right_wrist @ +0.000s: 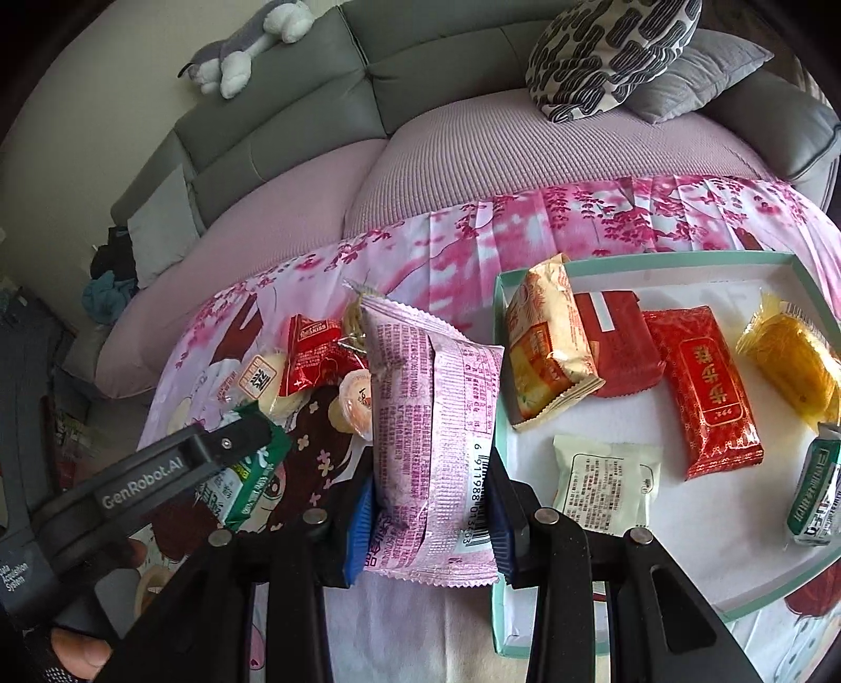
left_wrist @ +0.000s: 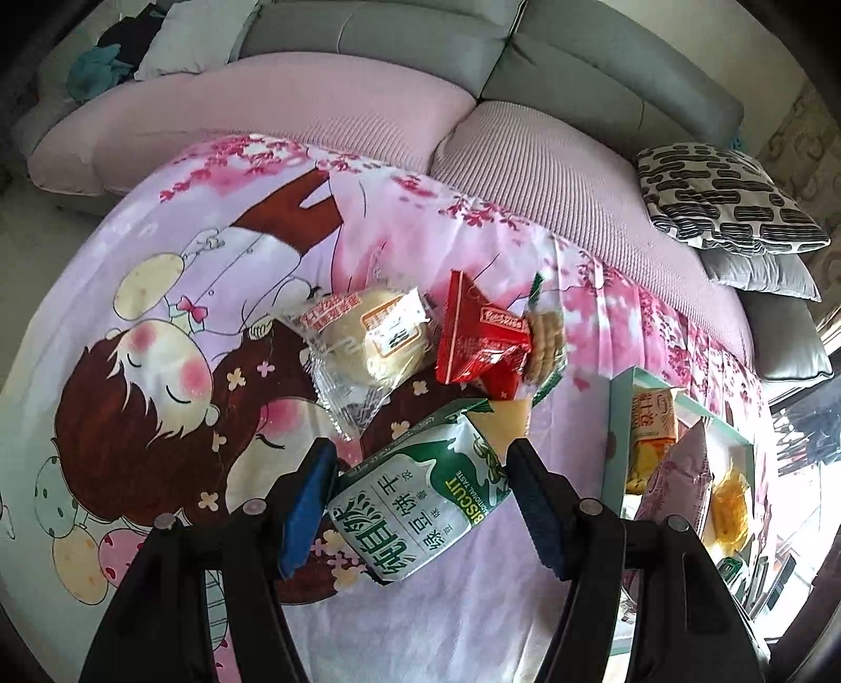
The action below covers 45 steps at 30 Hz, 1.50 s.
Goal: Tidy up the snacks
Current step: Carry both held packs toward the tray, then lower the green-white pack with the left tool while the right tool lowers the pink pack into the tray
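My left gripper (left_wrist: 420, 457) is shut on a green and white biscuit packet (left_wrist: 420, 488), which hangs above the cartoon-print cloth (left_wrist: 157, 294). My right gripper (right_wrist: 428, 473) is shut on a pink packet (right_wrist: 431, 415), held up beside the left rim of a teal-edged white tray (right_wrist: 631, 260). In the tray lie several snacks, among them a yellow-orange packet (right_wrist: 552, 347), a red packet (right_wrist: 704, 389), a white packet (right_wrist: 604, 483) and a yellow cake (right_wrist: 793, 362). On the cloth, loose, are a round white pastry (left_wrist: 368, 341), a red packet (left_wrist: 478, 341) and a clear pack of biscuits (left_wrist: 546, 336).
A small jelly cup (right_wrist: 355, 399) sits among the loose snacks. Behind the cloth runs a grey sofa (right_wrist: 431, 68) with pink seat covers, a black-and-white patterned pillow (right_wrist: 604, 52) and a plush toy (right_wrist: 247, 42). A person's hand (right_wrist: 79, 651) shows at the lower left.
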Motion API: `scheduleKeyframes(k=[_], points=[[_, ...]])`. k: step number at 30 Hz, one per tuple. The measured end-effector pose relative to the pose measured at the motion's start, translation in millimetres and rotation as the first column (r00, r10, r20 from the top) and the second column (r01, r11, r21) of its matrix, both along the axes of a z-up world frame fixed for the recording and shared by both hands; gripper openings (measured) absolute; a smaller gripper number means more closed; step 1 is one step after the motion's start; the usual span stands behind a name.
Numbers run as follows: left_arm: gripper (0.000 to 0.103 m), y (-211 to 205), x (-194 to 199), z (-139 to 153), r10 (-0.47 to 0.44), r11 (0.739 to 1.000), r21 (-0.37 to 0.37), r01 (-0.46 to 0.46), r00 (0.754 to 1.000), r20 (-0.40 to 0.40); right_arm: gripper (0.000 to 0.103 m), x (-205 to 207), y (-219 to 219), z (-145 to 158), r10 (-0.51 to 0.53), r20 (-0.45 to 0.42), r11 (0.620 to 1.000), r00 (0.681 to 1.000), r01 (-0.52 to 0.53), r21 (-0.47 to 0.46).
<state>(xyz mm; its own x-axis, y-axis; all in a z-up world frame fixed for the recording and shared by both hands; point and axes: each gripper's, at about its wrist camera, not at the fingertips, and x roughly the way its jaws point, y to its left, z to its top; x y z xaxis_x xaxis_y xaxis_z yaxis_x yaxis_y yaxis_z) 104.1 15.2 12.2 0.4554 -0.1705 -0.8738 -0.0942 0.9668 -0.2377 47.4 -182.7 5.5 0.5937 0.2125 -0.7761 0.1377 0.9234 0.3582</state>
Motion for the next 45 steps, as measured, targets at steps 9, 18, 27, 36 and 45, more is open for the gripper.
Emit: scheduleKeyframes(k=[9,18,27,36,45], points=[[0.068,-38.5,-0.5,9.7,-0.073,0.997,0.027,0.073,0.997,0.022,0.039,-11.0,-29.9,10.6,-0.055,0.029,0.998,0.998,0.055,-0.021],[0.068,-80.6,-4.7,15.0,-0.166,0.985,0.049,0.164,0.986,0.034,0.039,-18.3,-75.3,6.3,-0.151,0.01,0.989,0.989,0.151,-0.004],[0.068,-124.0,-7.9,21.1,-0.27,0.962,0.06,0.267,0.961,0.055,0.039,-29.8,-131.6,-3.2,-0.306,-0.025,0.952,0.952,0.306,-0.024],[0.068,-163.1,-6.2,19.5,-0.351,0.936,0.055,0.348,0.935,0.053,0.039,-34.6,-156.9,-5.0,-0.355,-0.026,0.935,0.935,0.354,-0.034],[0.069,-195.9,-0.9,13.4,-0.402,0.916,0.031,0.401,0.915,0.035,0.04,-35.4,-165.7,-8.1,-0.37,-0.035,0.929,0.928,0.37,-0.026]])
